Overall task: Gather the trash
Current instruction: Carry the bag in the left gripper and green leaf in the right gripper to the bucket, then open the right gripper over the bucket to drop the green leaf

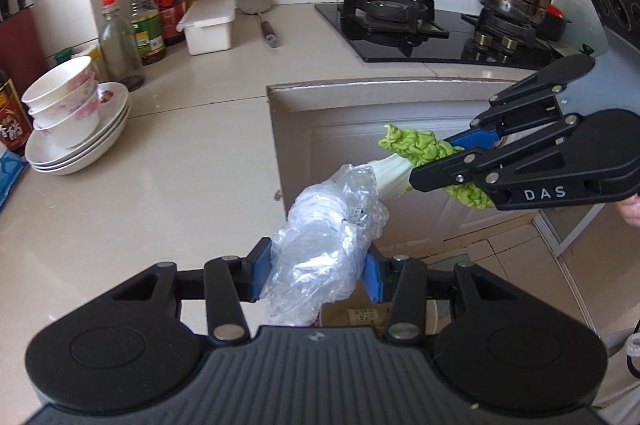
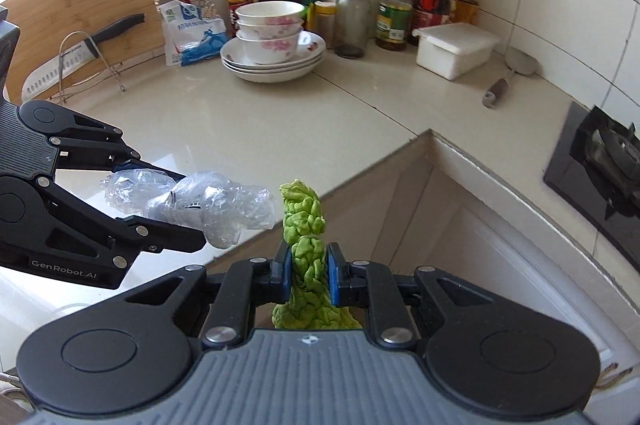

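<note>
Currently left tongs (image 1: 316,275) grasp crumpled plastic wrap (image 1: 320,237), light and slippery; right tongs (image 2: 308,271) clench soft cabbage leaf (image 2: 306,225) mid-length, beyond the table (image 2: 280,121) edge.

Your left gripper (image 1: 314,275) holds a crumpled plastic bottle (image 1: 324,233) beside the leafy vegetable (image 2: 306,245) in your right gripper (image 2: 307,275), before the countertop (image 2: 280,121).

Ahead of the left fingers (image 1: 256,271), bare table (image 1: 192,161) is seen; beyond it, to their left, the way is blocked by stacked bowls (image 1: 66,105) and bottles (image 1: 140,9), and by the stove (image 1: 432,25) far ahead.
</note>
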`<act>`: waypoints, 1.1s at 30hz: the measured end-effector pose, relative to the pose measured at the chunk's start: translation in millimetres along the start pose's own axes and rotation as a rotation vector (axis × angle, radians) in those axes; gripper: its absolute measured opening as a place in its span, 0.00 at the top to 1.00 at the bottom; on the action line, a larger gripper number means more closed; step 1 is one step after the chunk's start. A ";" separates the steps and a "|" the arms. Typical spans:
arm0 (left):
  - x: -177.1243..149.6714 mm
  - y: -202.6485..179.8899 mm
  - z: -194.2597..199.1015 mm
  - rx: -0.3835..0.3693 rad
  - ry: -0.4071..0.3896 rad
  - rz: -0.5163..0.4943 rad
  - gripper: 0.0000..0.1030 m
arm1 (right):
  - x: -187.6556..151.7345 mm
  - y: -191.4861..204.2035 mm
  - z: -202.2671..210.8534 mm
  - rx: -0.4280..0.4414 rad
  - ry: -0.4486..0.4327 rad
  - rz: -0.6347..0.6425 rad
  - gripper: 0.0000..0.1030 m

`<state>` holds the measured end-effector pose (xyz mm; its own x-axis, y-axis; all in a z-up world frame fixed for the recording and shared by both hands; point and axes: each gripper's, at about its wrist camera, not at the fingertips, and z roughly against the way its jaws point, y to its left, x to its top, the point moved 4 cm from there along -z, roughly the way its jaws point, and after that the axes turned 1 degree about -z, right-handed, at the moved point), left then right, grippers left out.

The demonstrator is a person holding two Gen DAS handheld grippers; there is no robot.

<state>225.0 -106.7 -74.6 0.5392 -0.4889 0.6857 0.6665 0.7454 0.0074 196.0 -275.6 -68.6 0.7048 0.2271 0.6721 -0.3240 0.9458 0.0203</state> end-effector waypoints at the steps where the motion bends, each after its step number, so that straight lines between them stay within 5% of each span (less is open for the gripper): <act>1: 1.4 -4.6 -4.0 -0.009 0.002 -0.006 0.56 | -6.4 -5.7 -1.9 -0.009 0.010 -0.016 0.80; 12: 7.1 -38.1 -39.0 -0.064 0.025 -0.016 0.56 | -94.0 -58.5 -83.2 -0.019 0.213 -0.230 0.80; 21: -0.6 -52.0 -63.6 -0.041 0.058 0.009 0.56 | -133.8 -73.2 -148.4 0.002 0.274 -0.320 0.79; 29: -2.8 -65.1 -80.9 -0.018 0.076 0.043 0.56 | -140.2 -76.5 -163.4 0.004 0.268 -0.351 0.36; 33: -4.2 -71.7 -91.2 -0.024 0.098 0.055 0.56 | -143.7 -80.0 -156.5 -0.001 0.253 -0.345 0.25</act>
<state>221.9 -199.4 -144.5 0.6223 -0.4901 0.6104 0.6461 0.7618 -0.0470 219.4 -347.6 -282.7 0.9044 -0.0526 0.4235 -0.0423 0.9765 0.2114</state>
